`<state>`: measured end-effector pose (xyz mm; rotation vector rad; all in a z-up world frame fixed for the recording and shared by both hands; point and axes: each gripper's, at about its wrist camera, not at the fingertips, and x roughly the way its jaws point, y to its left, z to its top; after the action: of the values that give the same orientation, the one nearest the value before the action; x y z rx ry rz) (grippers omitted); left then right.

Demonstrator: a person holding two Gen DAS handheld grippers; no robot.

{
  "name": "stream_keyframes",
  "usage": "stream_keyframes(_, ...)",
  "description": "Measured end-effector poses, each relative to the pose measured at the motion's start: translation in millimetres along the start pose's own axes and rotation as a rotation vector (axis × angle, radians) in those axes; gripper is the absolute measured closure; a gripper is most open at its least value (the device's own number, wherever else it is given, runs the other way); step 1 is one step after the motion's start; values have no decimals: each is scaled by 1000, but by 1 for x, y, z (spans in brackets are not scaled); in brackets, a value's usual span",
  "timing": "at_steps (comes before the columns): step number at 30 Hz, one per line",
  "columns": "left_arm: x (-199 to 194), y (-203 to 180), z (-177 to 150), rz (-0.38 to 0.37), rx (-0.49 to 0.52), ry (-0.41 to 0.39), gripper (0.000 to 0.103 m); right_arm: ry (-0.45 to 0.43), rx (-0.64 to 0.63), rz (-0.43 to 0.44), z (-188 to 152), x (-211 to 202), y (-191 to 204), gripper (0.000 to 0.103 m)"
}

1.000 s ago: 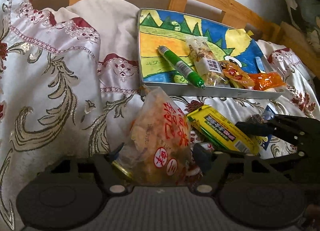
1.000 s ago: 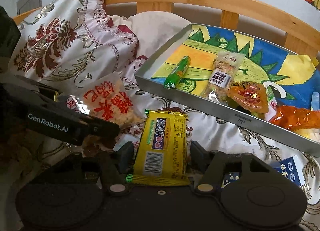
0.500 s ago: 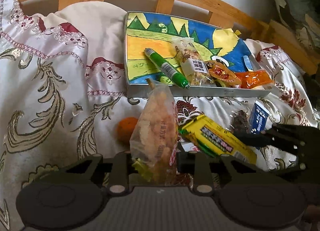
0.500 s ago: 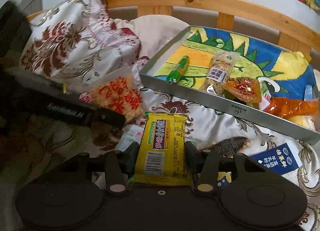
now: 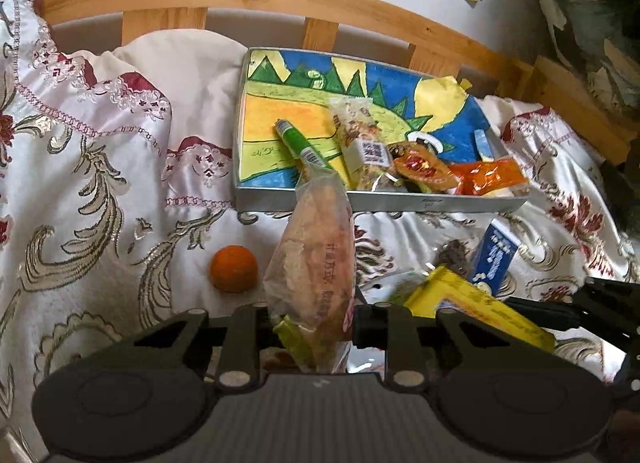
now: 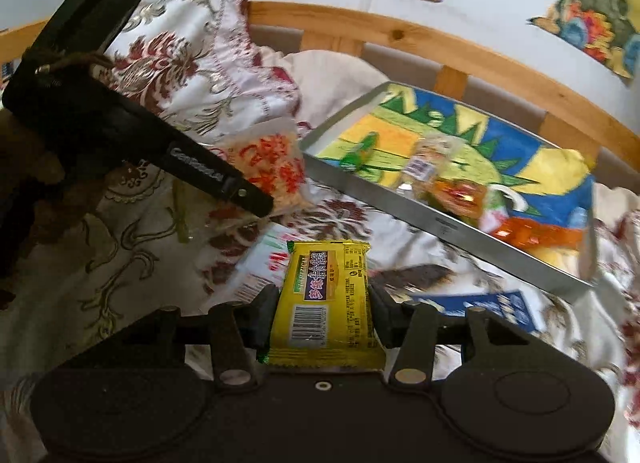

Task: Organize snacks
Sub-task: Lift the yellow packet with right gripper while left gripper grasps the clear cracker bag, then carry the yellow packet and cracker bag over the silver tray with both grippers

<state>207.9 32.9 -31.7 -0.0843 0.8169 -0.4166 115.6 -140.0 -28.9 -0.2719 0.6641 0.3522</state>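
One tray (image 5: 400, 205), five snacks inside, two held packets, one orange ball (image 5: 234, 269), one blue carton (image 5: 494, 259)

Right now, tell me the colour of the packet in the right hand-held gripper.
Yellow packet, with a dark label panel and a barcode; clearest in the right wrist view.

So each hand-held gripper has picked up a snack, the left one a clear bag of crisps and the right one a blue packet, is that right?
Not quite. The right hand-held gripper is shut on a yellow packet, as the right wrist view shows. The blue packet lies loose on the bedspread beside it. The left hand-held gripper does hold the clear bag of crisps.
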Motion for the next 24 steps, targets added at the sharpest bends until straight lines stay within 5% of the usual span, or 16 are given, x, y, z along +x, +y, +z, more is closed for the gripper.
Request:
stream_keyframes(16,-35,-68,-23,14,-55,1,75,-87,141,-56,-44,-79,-49,52)
stream_keyframes(24,-24,-87,2,12,-58,9,75,-121,156,-63,-40,-82,-72,52)
